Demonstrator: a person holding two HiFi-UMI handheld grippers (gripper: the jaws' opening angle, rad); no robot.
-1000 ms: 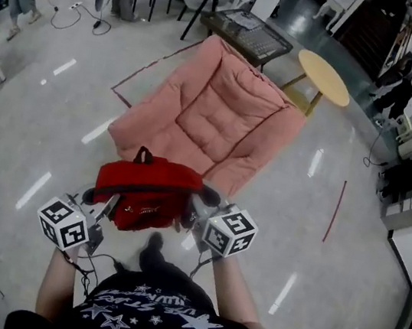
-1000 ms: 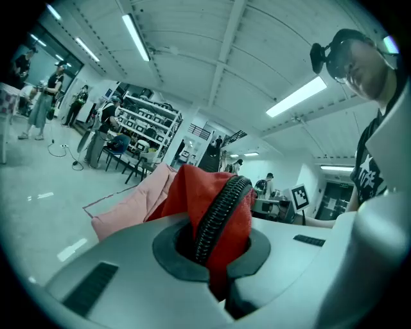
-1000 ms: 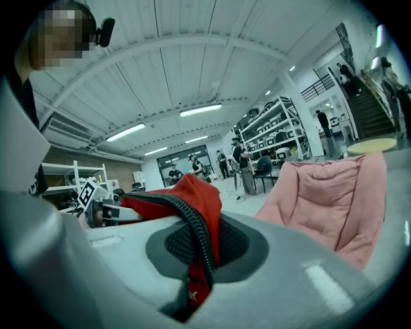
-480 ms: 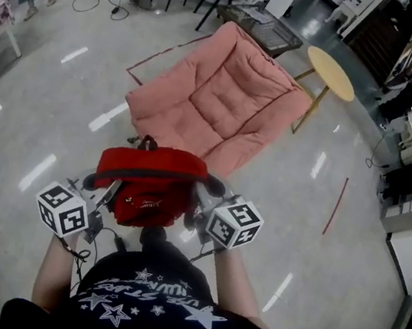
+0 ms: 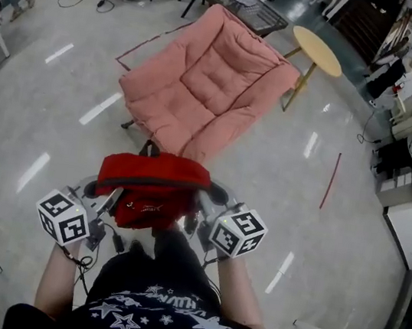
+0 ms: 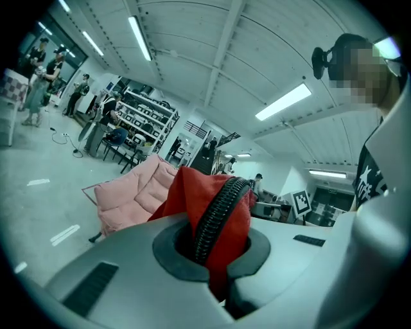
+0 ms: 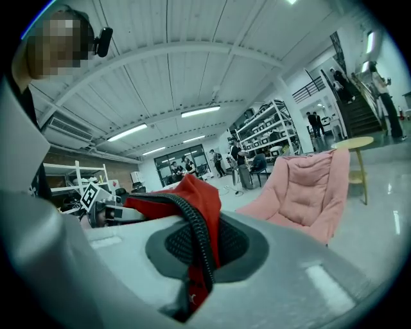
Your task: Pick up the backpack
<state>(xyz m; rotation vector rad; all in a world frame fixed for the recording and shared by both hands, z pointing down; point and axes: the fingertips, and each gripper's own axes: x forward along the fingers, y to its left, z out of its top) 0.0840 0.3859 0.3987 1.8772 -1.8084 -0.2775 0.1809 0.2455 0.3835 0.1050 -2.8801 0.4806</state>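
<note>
A red backpack (image 5: 151, 190) hangs in the air in front of the person, clear of the floor, held from both sides. My left gripper (image 5: 107, 198) is shut on its left edge; in the left gripper view the red cloth and black zipper (image 6: 215, 218) sit pinched between the jaws. My right gripper (image 5: 201, 204) is shut on the right edge, where red fabric and a black zipper (image 7: 196, 238) are clamped in the right gripper view. The backpack's black top loop (image 5: 147, 147) points toward the pink chair.
A pink cushioned chair (image 5: 211, 83) stands just beyond the backpack on the glossy grey floor (image 5: 34, 125). A round yellow side table (image 5: 317, 52) is at its right. People, chairs and shelving stand further back. Red tape lines (image 5: 330, 181) mark the floor.
The person has walked forward with the backpack held in both grippers. The pink chair is now closer to the bag. Both grips are unchanged.
</note>
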